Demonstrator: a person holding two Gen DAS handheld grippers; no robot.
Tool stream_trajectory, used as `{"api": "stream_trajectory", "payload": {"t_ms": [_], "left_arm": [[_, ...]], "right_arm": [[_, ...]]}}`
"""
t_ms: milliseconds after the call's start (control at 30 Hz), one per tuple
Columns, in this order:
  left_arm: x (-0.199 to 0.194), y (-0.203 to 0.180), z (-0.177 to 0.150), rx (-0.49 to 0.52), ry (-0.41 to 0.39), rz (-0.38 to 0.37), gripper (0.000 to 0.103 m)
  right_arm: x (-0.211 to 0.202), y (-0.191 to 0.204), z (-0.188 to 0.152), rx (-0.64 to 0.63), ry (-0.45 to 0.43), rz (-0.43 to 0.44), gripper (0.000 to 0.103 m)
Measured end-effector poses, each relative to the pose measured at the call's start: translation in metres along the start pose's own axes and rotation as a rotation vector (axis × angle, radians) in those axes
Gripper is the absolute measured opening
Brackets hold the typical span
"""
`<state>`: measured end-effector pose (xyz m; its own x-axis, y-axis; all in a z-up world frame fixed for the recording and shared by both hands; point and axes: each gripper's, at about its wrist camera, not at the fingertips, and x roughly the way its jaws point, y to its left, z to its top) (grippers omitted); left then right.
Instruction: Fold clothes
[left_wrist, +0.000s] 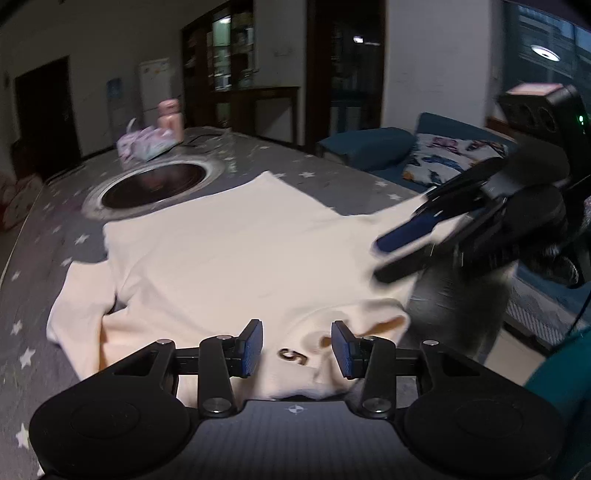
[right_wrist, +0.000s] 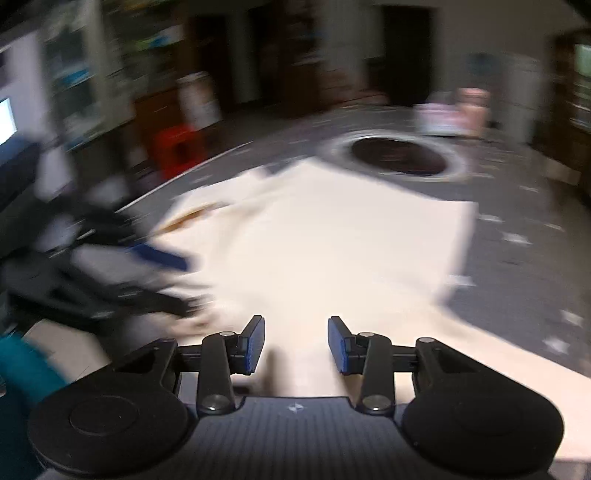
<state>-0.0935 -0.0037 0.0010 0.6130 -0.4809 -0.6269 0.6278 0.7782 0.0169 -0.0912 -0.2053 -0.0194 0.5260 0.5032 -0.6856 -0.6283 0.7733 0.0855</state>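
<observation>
Where stars dot cloth: cream shirt (soft, rumpled)

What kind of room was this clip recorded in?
Most likely a home living or dining room. A sofa with a printed cushion stands beside the star-patterned table, a white fridge stands by the far wall, and a cream garment lies spread out for folding.

Dim indoor light, fisheye-warped edges, heavy motion blur in the right wrist view.
</observation>
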Motion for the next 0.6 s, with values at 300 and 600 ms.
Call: {"api": "stream_trajectory", "payload": {"t_ms": [300,600], "left_arm": [[0.012,-0.004,-0.009,0.023,0.039,0.005,0.009],[-0.003,0.001,-0.001,0.018,0.025,-0.051,0.010]], "right_arm": [[0.033,0.032,-0.005,-0.138,0.076,-0.015,0.018],[0.025,0.028,-0.012,-0.135,0.102,0.037,0.011]]}}
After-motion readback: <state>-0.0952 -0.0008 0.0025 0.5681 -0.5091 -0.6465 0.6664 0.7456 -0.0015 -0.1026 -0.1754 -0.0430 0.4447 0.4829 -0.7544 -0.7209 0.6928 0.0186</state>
